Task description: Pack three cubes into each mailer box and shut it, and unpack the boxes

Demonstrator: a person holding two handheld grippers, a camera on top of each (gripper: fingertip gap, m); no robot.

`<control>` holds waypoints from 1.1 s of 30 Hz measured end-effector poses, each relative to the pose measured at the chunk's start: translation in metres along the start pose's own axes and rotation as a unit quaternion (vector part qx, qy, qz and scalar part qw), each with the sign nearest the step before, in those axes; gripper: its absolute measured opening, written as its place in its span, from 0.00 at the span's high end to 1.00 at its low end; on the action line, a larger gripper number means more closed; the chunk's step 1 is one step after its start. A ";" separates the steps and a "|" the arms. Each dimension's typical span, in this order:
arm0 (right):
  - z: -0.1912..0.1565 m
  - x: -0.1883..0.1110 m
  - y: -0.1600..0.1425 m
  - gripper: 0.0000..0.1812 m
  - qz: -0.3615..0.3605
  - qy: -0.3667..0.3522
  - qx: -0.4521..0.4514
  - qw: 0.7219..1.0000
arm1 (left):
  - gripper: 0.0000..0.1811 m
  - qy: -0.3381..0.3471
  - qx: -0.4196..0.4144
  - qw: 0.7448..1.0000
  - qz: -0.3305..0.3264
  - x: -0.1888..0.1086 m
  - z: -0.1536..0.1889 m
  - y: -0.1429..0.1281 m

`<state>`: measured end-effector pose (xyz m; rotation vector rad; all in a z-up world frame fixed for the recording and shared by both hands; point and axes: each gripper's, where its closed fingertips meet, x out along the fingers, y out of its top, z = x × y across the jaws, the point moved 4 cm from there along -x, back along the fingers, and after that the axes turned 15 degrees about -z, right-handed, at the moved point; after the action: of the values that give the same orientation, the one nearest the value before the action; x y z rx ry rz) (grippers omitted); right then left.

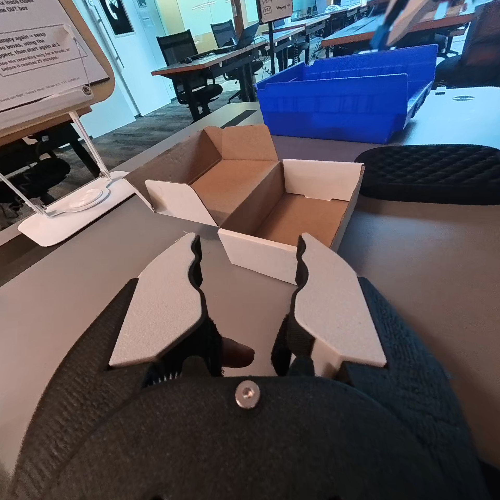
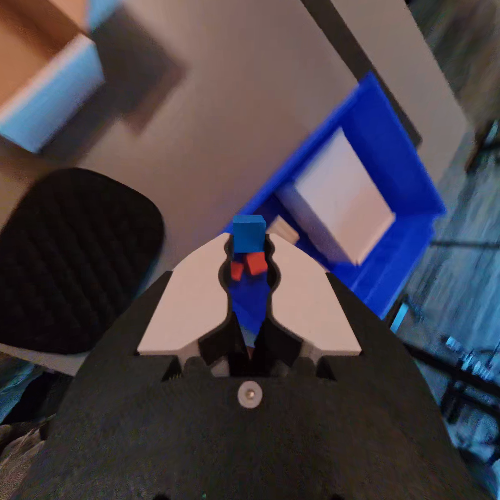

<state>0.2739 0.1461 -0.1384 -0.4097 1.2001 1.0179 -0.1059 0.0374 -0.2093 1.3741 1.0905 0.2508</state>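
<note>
While open, mailer box [image 1: 270, 213] lengthwise rightward.

Black quilted pad [image 1: 430, 173] on grey table [image 1: 405, 270]; clear sign stand [image 1: 67, 205] left; office desks [image 1: 205, 62] beyond.

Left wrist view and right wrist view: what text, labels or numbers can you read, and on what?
Printed sheet in the clear stand, left: several legible lines of print; I don't repeat writing.
Whiteboard, far background: handwriting, too small to read.
Open mailer box and blue bin: no markings visible.
Right wrist view: motion-blurred; blue cube unmarked, no writing visible.
</note>
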 end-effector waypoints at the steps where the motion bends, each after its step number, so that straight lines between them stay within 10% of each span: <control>1: 0.012 0.002 -0.019 0.88 -0.014 -0.001 0.036 0.999 | 0.63 0.000 0.000 1.000 -0.001 0.000 0.000 0.000; 10: 0.060 0.074 -0.127 0.88 -0.173 0.067 0.227 0.956 | 0.63 0.004 0.008 1.000 -0.010 0.003 0.001 -0.001; 25: 0.058 0.113 -0.136 0.83 -0.207 0.100 0.239 0.943 | 0.63 0.003 0.004 1.000 -0.007 0.002 0.000 -0.001; 33: 0.025 0.028 -0.017 0.72 0.131 0.099 0.127 0.978 | 0.63 0.016 -0.081 0.996 0.035 -0.003 -0.021 0.016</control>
<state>0.3023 0.1678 -0.1583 -0.1553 1.5738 1.0465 -0.1159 0.0527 -0.1907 1.2689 1.0267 0.4058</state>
